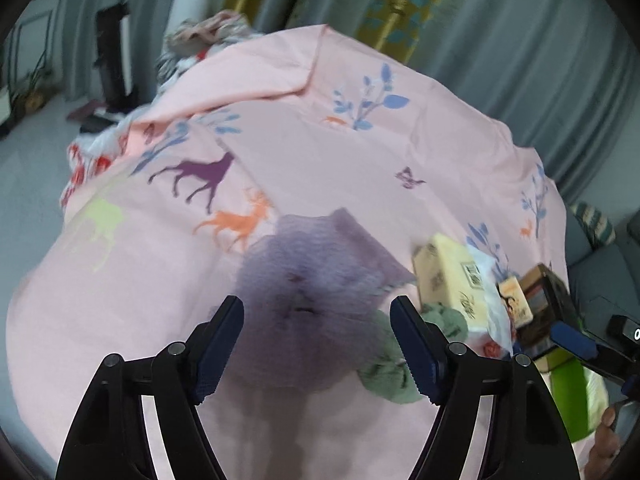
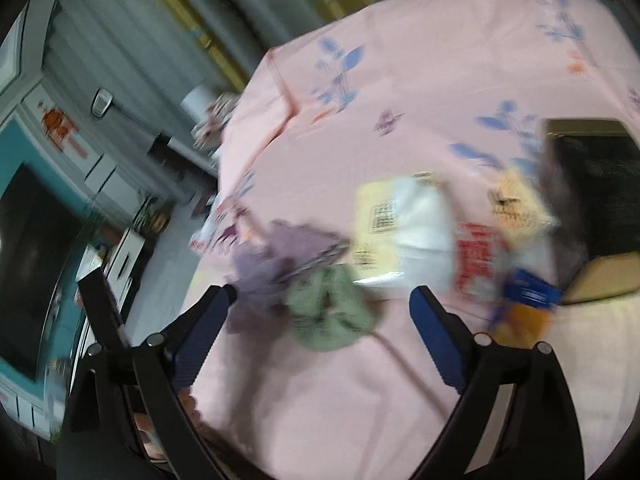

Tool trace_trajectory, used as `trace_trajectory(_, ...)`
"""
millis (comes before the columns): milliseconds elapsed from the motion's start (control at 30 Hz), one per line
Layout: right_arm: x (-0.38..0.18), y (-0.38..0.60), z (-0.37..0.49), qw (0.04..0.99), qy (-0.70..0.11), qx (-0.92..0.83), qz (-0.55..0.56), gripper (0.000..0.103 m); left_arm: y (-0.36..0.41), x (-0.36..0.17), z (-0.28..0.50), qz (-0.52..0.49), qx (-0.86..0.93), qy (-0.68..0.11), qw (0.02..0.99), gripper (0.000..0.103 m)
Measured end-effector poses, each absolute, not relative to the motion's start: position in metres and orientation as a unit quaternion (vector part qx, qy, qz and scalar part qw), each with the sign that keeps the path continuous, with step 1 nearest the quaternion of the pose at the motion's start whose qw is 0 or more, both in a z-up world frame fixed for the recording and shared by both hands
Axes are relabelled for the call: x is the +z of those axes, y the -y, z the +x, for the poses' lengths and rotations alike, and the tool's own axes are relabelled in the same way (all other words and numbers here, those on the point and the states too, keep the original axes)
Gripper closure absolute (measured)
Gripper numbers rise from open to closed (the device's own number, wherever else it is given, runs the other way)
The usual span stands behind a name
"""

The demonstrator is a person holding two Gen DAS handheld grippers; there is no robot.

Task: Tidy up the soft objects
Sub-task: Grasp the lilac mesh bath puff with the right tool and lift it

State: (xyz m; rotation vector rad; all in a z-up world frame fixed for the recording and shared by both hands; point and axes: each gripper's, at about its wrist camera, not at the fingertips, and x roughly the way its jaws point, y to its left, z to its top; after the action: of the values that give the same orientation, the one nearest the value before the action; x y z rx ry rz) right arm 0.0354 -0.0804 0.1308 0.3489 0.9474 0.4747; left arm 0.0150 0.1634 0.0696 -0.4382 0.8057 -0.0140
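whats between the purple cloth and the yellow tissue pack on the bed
A crumpled green cloth lies between the purple cloth and the yellow tissue pack, touching the purple one. The right wrist view shows it best, though blurred.

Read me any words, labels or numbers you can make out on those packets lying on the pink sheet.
None can be read.
Yellow tissue pack: dark printed blocks, too blurred.
Small pack: a picture, no legible text.
Red-printed packet: red lettering, smeared by motion.
Blue packet: pale print, too blurred.

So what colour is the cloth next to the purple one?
Sage green cloth, touching the purple cloth; clearest in the right wrist view.
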Motion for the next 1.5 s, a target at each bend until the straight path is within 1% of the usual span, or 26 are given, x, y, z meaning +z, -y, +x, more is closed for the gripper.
trace_trajectory(133,0.127,0.014,0.07,0.825,-0.483,0.271,0.114,0.01,-0.173,0.059,0.019,-0.229,-0.01,-0.413,0.881,0.027)
trace_trajectory(200,0.113,-0.012,0.087,0.809,-0.501,0.29,0.098,0.013,-0.175,0.049,0.025,-0.235,-0.014,-0.434,0.87,0.027)
trace_trajectory(233,0.107,-0.018,0.094,0.803,-0.511,0.29,0.096,0.017,-0.175,0.043,0.028,-0.239,-0.016,-0.447,0.862,0.027)
trace_trajectory(267,0.094,-0.029,0.104,0.794,-0.53,0.282,0.095,0.024,-0.174,0.038,0.03,-0.241,-0.017,-0.456,0.857,0.027)
trace_trajectory(333,0.077,-0.039,0.117,0.779,-0.555,0.276,0.096,0.032,-0.173,0.031,0.034,-0.243,-0.017,-0.467,0.85,0.027)
trace_trajectory(400,0.059,-0.048,0.126,0.763,-0.572,0.282,0.101,0.036,-0.17,0.03,0.037,-0.241,-0.025,-0.469,0.849,0.027)
trace_trajectory(433,0.055,-0.049,0.127,0.76,-0.576,0.282,0.103,0.04,-0.169,0.029,0.038,-0.244,-0.028,-0.47,0.848,0.027)
trace_trajectory(467,0.047,-0.051,0.129,0.755,-0.583,0.282,0.106,0.048,-0.169,0.027,0.039,-0.248,-0.031,-0.472,0.846,0.028)
trace_trajectory(500,0.043,-0.051,0.131,0.75,-0.587,0.285,0.111,0.052,-0.168,0.025,0.039,-0.25,-0.033,-0.475,0.843,0.036)
trace_trajectory(567,0.034,-0.048,0.132,0.728,-0.599,0.302,0.142,0.074,-0.166,0.024,0.038,-0.245,-0.04,-0.482,0.84,0.044)
trace_trajectory(600,0.028,-0.048,0.131,0.712,-0.608,0.314,0.157,0.079,-0.165,0.026,0.037,-0.238,-0.041,-0.479,0.844,0.049)
trace_trajectory(633,0.026,-0.048,0.128,0.709,-0.609,0.318,0.158,0.081,-0.164,0.027,0.036,-0.235,-0.043,-0.476,0.846,0.051)
trace_trajectory(667,0.027,-0.046,0.124,0.712,-0.605,0.321,0.157,0.083,-0.164,0.029,0.036,-0.237,-0.047,-0.474,0.847,0.056)
trace_trajectory(767,0.038,-0.04,0.112,0.727,-0.585,0.325,0.156,0.084,-0.162,0.036,0.031,-0.239,-0.065,-0.465,0.85,0.06)
trace_trajectory(1067,0.097,0.002,0.064,0.794,-0.5,0.314,0.146,0.084,-0.126,0.086,0.0,-0.187,-0.133,-0.388,0.893,0.06)
trace_trajectory(1500,0.154,0.094,0.002,0.858,-0.38,0.291,0.187,0.083,-0.033,0.154,-0.052,-0.072,-0.187,-0.291,0.935,0.06)
